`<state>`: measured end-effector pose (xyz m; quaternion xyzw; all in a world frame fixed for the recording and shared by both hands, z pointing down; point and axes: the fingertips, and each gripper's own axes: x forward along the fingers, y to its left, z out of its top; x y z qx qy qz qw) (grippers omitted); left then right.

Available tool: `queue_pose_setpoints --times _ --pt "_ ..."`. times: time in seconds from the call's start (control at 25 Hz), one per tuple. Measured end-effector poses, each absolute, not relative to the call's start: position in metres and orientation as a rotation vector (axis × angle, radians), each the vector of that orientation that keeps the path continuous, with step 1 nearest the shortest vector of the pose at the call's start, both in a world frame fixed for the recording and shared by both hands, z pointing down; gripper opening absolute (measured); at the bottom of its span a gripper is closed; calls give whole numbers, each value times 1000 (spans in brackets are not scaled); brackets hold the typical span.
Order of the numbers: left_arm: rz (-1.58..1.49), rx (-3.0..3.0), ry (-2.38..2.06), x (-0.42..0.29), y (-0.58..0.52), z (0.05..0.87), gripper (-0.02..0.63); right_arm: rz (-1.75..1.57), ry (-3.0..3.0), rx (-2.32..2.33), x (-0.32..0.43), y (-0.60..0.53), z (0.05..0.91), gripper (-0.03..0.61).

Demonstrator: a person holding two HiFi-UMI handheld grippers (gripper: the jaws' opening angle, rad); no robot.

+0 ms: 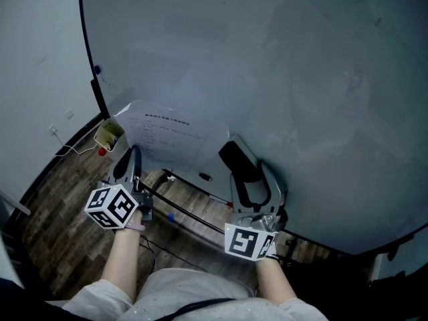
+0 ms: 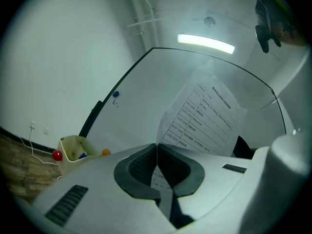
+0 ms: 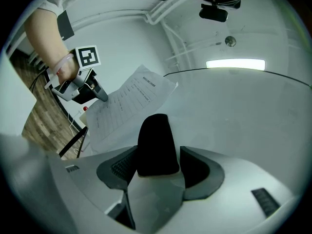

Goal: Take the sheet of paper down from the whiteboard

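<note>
A printed sheet of paper (image 1: 164, 134) lies against the large whiteboard (image 1: 281, 79), its lower part lifting away from the surface. My left gripper (image 1: 136, 156) is shut on the sheet's lower left edge. In the left gripper view the paper (image 2: 202, 118) runs down between the closed jaws of that gripper (image 2: 157, 149). My right gripper (image 1: 249, 178) is to the right of the sheet, shut on a black block (image 1: 233, 158). The block (image 3: 155, 140) stands up between that gripper's (image 3: 157, 164) pads in the right gripper view, where the left gripper (image 3: 95, 90) also pinches the sheet (image 3: 131, 99).
A yellowish holder (image 1: 108, 136) with a red ball sits at the board's lower left corner. A small blue magnet (image 1: 97, 70) is on the board near its black frame. The stand's black bars (image 1: 190, 202) cross below my hands. A wall socket and cable (image 1: 57, 134) are at left.
</note>
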<state>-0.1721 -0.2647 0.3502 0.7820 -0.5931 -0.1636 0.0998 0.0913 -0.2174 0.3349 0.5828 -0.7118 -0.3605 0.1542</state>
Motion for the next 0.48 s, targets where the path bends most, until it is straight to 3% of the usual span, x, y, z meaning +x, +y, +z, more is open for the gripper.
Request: queue_pose_setpoints --times 0.48 --pt "-461 2292 -1723 -169 -243 367 18 -1060 -2071 1644 81 -193 343 272"
